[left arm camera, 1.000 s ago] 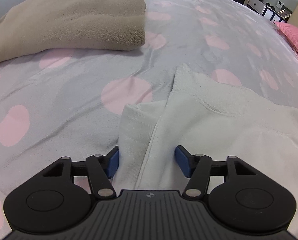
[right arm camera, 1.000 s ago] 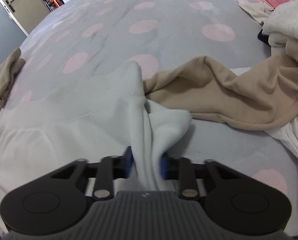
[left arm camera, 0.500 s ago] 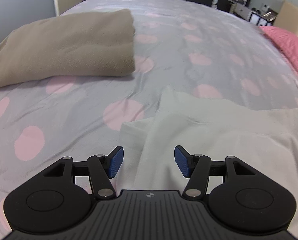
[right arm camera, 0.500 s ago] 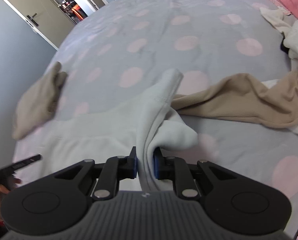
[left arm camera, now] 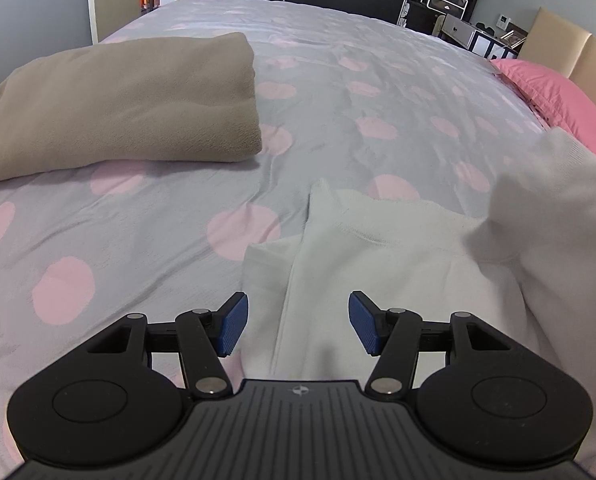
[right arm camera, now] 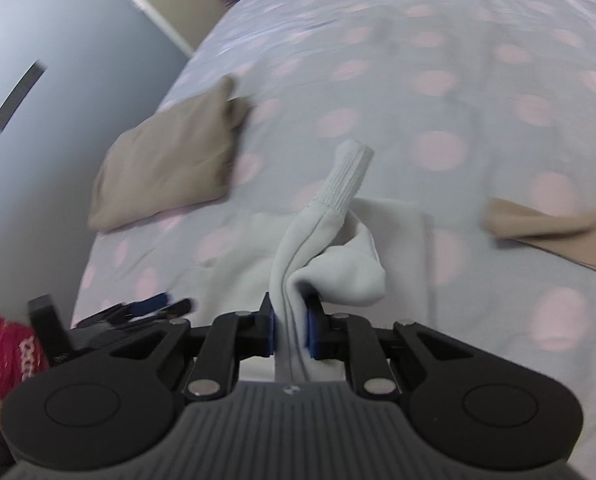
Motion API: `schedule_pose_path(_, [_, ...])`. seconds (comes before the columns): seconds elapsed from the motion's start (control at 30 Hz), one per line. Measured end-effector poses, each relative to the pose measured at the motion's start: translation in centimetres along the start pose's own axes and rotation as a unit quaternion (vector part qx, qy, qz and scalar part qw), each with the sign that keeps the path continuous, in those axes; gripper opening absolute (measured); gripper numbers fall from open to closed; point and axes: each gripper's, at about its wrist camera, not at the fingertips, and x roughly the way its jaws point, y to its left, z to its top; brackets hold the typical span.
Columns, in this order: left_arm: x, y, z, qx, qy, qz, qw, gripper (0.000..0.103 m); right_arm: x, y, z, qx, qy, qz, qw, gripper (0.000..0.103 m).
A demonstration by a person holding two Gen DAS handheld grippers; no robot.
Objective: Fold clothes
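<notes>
From the left wrist, the left gripper (left arm camera: pixel 297 322) sits higher over the bed (left arm camera: pixel 146 240) than a second ago, jaws released, the white sweatshirt (left arm camera: pixel 378 264) beneath and between them, untouched. One folded tan garment (left arm camera: pixel 130 100) lies ahead to their left.

From the right wrist, the right gripper (right arm camera: pixel 291 330) has lifted, jaws clenched on one sleeve (right arm camera: pixel 318 248), its long axis running away from the jaws, ribbed cuff (right arm camera: pixel 348 178) farthest. A second tan garment (right arm camera: pixel 554 228) lies right

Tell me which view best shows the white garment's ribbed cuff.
The right wrist view: the ribbed cuff sticks up beyond the right gripper, which pinches the sleeve. The left wrist view shows only the white garment's body and a blurred raised part, no ribbing discernible.
</notes>
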Motion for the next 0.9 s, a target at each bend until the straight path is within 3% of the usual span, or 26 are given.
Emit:
schedule_pose_path(0.33, [-0.2,1.3,-0.6,0.003,0.009,-0.003,0.9999,0.052,11.6,8.2,-0.2,-0.015,0.066,0.038,0.997,0.016])
schedule_pose_path(0.63, [0.1,3.5,-1.8,-0.002,0.033,0.029,0.999,0.052,18.5,10.4,-0.8,-0.023,0.093,0.0,0.995,0.017])
schedule_pose_path(0.7, [0.2,3.6,-1.9,-0.003,0.038,0.033,0.9987,0.052,19.3,10.5,-1.0,-0.024,0.097,-0.006,0.995,0.018])
schedule_pose_path(0.83, [0.1,3.9,-2.0,-0.006,0.041,0.037,0.9985,0.052,19.7,10.7,-1.2,-0.015,0.097,0.005,0.995,0.037])
schedule_pose_path(0.9, [-0.2,4.0,-2.0,-0.009,0.039,0.038,0.9985,0.052,19.0,11.1,-1.0,-0.019,0.088,0.017,0.996,0.037])
